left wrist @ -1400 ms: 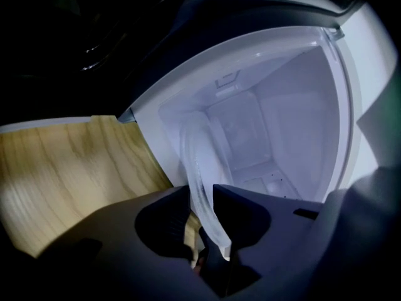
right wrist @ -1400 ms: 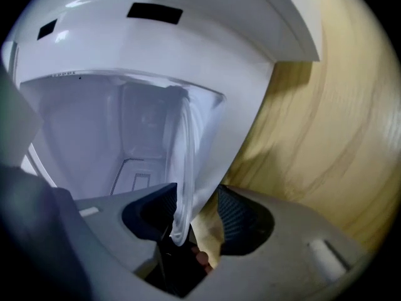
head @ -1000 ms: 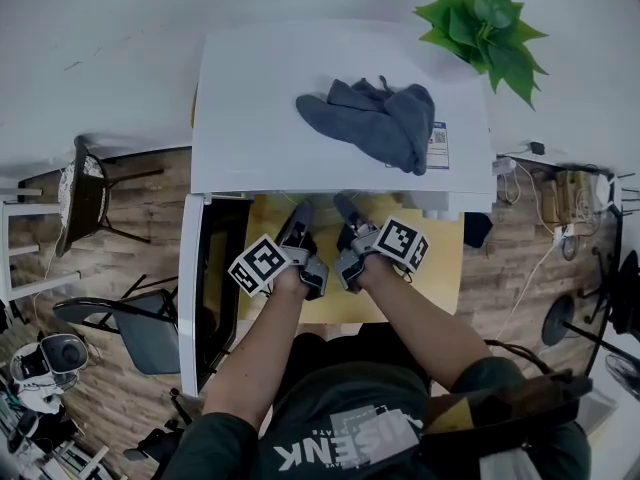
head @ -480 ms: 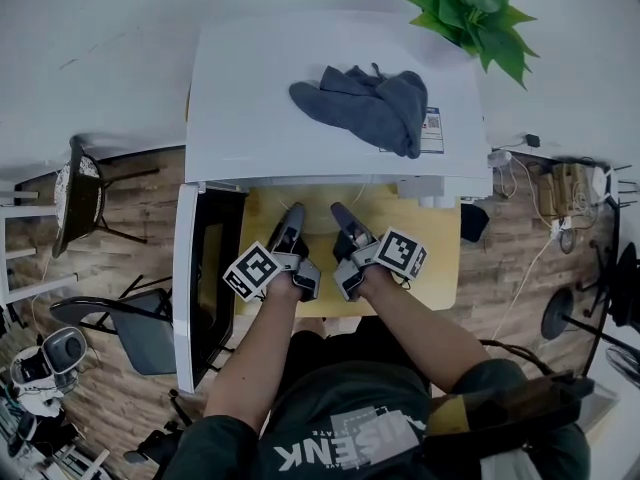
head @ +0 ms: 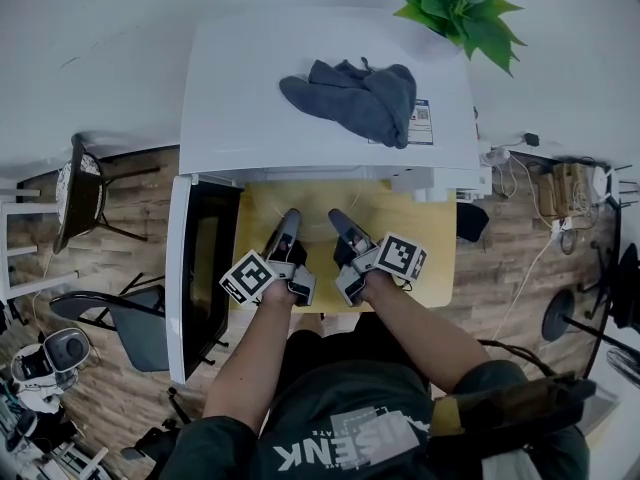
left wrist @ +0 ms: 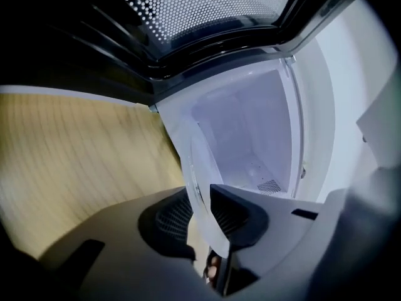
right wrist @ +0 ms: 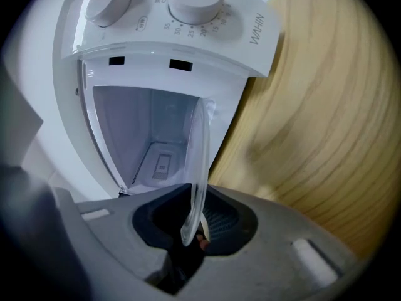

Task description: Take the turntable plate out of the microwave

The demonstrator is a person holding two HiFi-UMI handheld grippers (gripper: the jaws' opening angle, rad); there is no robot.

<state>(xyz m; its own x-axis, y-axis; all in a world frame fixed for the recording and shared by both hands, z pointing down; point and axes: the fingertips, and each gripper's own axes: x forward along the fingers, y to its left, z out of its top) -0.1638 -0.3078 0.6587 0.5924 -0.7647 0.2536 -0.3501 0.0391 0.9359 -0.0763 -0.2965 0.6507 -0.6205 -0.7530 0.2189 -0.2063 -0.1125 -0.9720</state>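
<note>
The clear glass turntable plate stands on edge between my two grippers, just outside the open white microwave. My left gripper has just been closing, and its pads now press on the plate's rim in the left gripper view. My right gripper has also been closing and grips the opposite rim between its pads. The lit cavity lies straight ahead of both grippers. In the head view the plate is too transparent to make out.
The microwave door hangs open at the left, beside my left gripper. A grey cloth lies on the microwave's top and a green plant stands behind it. The wooden table runs under the grippers. Chairs stand on the floor at the left.
Both grippers have drawn back from the microwave's opening toward the person, with the plate between them.
</note>
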